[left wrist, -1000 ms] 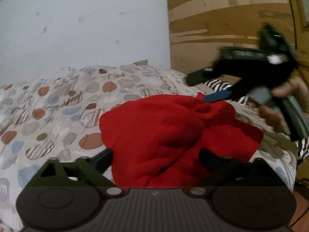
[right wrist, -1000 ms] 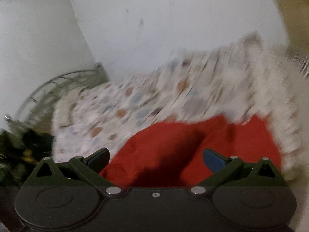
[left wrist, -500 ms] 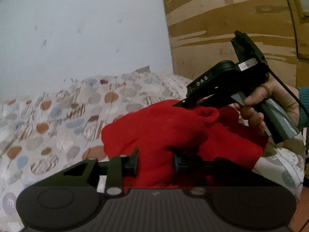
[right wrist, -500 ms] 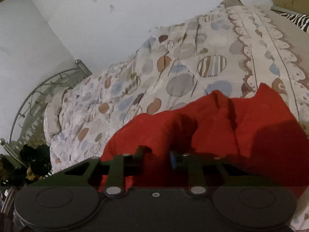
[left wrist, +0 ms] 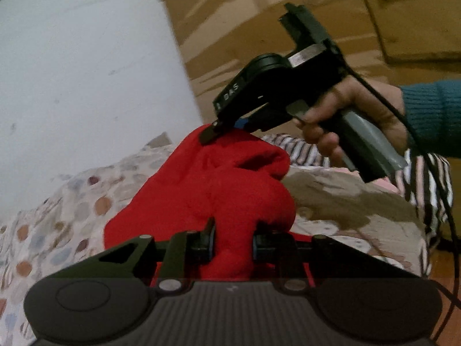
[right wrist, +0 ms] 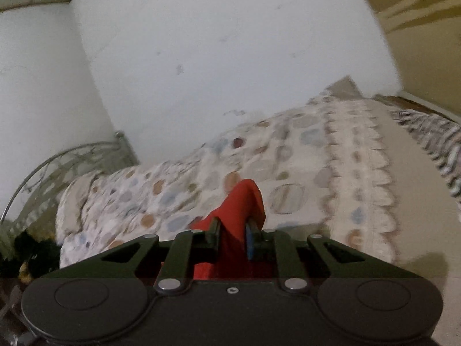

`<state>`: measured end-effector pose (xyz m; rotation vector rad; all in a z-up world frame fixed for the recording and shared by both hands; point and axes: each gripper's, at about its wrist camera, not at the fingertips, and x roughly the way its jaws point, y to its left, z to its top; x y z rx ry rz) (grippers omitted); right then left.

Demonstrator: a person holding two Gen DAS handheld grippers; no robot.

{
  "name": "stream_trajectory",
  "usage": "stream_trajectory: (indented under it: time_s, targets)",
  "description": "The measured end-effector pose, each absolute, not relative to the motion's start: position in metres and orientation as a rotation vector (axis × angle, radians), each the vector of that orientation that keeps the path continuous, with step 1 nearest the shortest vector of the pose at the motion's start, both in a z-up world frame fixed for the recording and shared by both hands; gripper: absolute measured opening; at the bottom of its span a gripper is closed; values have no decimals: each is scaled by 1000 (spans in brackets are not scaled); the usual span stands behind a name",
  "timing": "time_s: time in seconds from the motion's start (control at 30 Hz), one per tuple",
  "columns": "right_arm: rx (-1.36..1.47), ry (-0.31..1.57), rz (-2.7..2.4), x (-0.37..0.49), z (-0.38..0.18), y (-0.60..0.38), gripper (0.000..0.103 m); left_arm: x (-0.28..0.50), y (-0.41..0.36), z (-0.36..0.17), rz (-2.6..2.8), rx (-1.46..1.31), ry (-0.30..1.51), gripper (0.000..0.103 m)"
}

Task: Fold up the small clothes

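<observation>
A small red garment (left wrist: pixel 207 190) hangs bunched above the bed. My left gripper (left wrist: pixel 233 245) is shut on a thick fold of it at the near end. My right gripper (left wrist: pixel 222 128) shows in the left wrist view, shut on the garment's far upper edge and held by a hand in a teal sleeve. In the right wrist view the right gripper (right wrist: pixel 233 239) is shut on a narrow red fold (right wrist: pixel 242 207) that sticks up between the fingers. The rest of the cloth is hidden below the gripper body there.
The bed has a spotted bedspread (right wrist: pixel 302 155) with a scalloped border, and a metal headboard (right wrist: pixel 57 167) at the left. A striped cloth (left wrist: pixel 302 150) lies at the far side. A white wall (left wrist: pixel 86 72) and wooden panel (left wrist: pixel 245 28) stand behind.
Both grippers closed on the red garment and have lifted it off the bedspread. The right gripper has risen highest, so the cloth now hangs stretched between them.
</observation>
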<state>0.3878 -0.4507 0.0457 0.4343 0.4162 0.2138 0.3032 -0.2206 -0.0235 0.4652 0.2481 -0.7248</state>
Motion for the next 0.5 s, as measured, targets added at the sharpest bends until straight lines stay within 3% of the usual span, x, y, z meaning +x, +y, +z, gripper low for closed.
stream_trajectory:
  time_s: [0.37,0.5]
  targets:
    - [453,527,111,384,-28,-482,18,294,-230,-50,-754,549,273,27]
    - [419,514,93,384,-34,-472,25,297,-213,-40,-759,423,280,44]
